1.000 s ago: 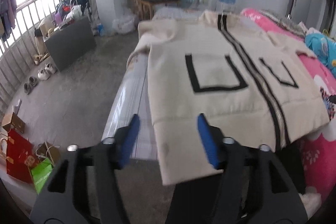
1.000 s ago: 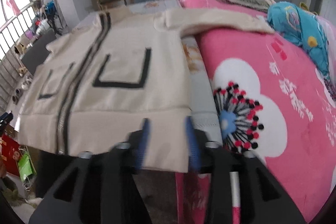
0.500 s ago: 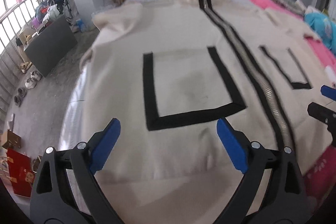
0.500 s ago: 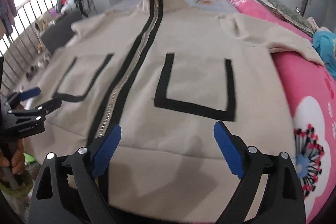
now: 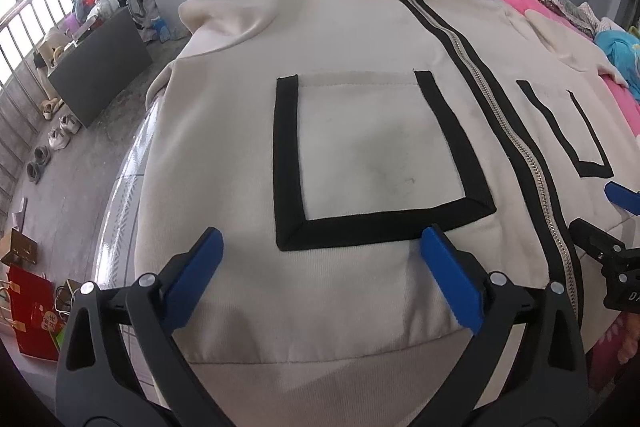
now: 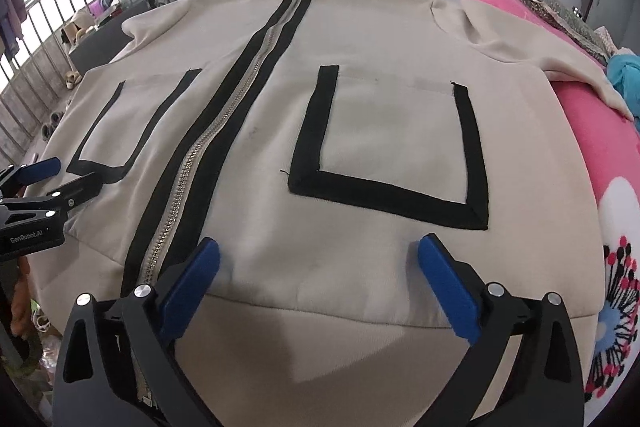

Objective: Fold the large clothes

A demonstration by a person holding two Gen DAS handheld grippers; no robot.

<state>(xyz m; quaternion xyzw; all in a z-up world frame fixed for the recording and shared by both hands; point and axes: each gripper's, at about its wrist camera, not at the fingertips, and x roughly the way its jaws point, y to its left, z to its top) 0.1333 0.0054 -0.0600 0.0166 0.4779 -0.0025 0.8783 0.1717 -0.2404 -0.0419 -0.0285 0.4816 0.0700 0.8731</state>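
The left gripper (image 5: 322,269) hangs over the hem band on its side of the cream zip-up jacket (image 5: 360,39), its jaws having just been opening and now spread wide, nothing between the blue pads but the flat cloth beneath. The jacket lies front-up and zipped along the near edge of the bed (image 5: 132,163), collar toward the far end, hem at or just over the near edge. To the left of the zipper (image 6: 224,115) sits one black-bordered patch pocket (image 5: 376,155); to its right, the other pocket (image 6: 394,143). The right gripper (image 6: 320,265) hovers over the hem below that pocket, its jaws likewise just opened wide and empty. Further right, a sleeve (image 6: 532,39) trails onto the pink flowered blanket (image 6: 600,147).

The fabric looks thick, soft and limp, likely fairly heavy for cloth; it should drape and sag wherever unsupported, and the metal zipper adds a stiffer spine. The ribbed hem band near each bottom corner seems the firmest hold, pinching through both layers.
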